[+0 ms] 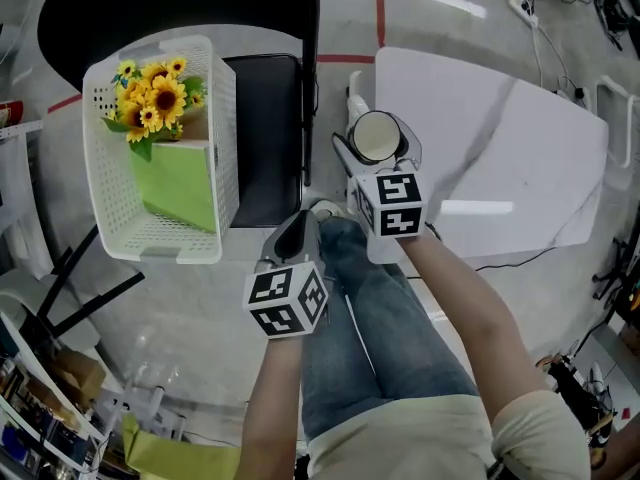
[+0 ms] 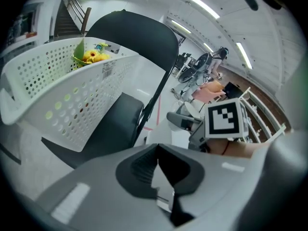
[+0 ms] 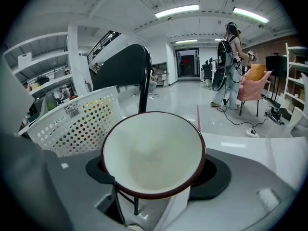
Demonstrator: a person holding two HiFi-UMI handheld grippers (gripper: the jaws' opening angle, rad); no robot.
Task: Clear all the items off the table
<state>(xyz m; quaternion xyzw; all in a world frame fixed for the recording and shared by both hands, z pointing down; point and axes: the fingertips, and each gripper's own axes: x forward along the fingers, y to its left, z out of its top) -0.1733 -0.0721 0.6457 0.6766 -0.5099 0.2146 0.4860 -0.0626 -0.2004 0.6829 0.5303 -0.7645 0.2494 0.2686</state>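
Pale floor (image 1: 200, 298) surrounds the white basket (image 1: 160, 148); right of it my right gripper (image 1: 380, 140) pinches a red-rimmed cup (image 3: 151, 153), and my left gripper (image 2: 156, 150) is pressed together, empty.

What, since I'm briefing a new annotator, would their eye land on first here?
Bright yellow sunflowers stand out in the white perforated basket on the black chair, upper left in the head view. Next, the white dark-rimmed cup gripped in the right gripper, near the white table.
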